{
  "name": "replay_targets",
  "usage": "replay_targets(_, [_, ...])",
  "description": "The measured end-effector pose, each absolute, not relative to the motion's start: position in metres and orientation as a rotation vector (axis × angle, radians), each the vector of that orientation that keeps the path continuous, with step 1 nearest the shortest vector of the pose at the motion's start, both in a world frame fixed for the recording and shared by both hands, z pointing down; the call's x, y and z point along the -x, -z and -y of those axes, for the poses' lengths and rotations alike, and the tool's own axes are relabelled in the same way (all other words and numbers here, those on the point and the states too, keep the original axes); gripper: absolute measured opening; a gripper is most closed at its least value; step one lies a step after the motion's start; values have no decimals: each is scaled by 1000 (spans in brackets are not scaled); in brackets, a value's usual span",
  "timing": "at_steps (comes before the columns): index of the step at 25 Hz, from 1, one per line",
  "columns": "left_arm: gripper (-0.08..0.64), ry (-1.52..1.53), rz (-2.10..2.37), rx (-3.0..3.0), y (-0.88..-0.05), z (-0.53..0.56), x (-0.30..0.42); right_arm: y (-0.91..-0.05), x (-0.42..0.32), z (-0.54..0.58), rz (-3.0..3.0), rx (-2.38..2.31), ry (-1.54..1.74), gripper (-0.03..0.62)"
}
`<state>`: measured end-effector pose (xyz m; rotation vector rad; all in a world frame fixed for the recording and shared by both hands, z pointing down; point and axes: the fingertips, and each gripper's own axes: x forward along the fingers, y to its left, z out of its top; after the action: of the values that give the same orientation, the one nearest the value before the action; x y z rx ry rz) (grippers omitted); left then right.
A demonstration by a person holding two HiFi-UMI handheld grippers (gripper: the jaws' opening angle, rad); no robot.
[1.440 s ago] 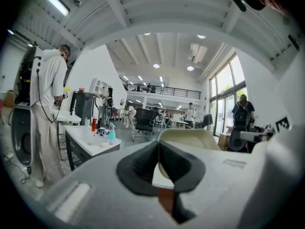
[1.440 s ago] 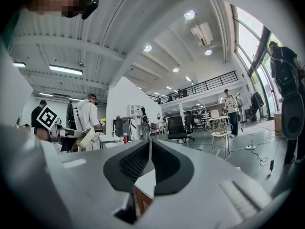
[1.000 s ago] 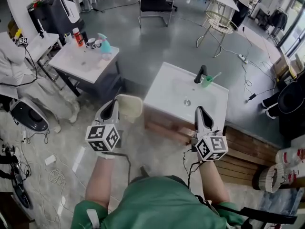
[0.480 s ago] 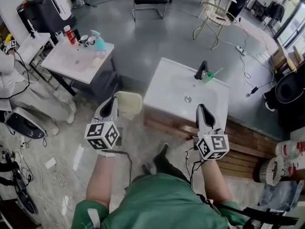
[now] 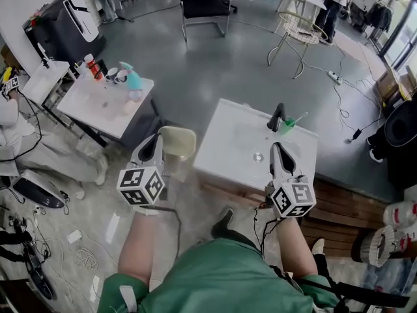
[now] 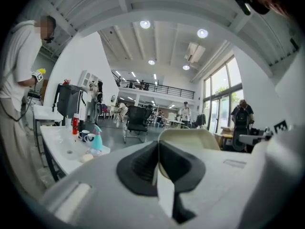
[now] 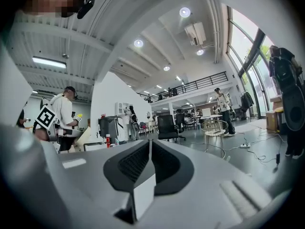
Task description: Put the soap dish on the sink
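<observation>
the person has stepped closer: the right gripper (image 5: 279,154), fingers closed and empty, now overlaps the sink (image 5: 228,142) front rim. left gripper (image 5: 156,147) fingers stay clamped on the soap dish (image 5: 178,142), carried just beside the sink's left edge; placement pending.

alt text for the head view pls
Seen from above, the left gripper holds a cream soap dish just left of a white sink, not yet on it. The right gripper, shut and empty, hangs at the sink's near edge, with a black faucet at the back.
</observation>
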<state>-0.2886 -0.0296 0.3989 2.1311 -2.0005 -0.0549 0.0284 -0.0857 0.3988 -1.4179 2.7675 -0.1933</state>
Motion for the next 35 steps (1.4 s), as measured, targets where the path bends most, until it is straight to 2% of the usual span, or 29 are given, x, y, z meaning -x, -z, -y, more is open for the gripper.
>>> replay_targets(15, [6, -61, 2006, -2072, -412, 172, 247, -424, -62, 240, -2751, 1361, 359, 17])
replay_targets(30, [8, -144, 1813, -2087, -473, 284, 196, -455, -127, 279, -2629, 1583, 470, 17])
replay_targets(35, [8, -181, 1720, -2103, -500, 323, 196, -469, -129, 293, -2592, 1685, 497, 9])
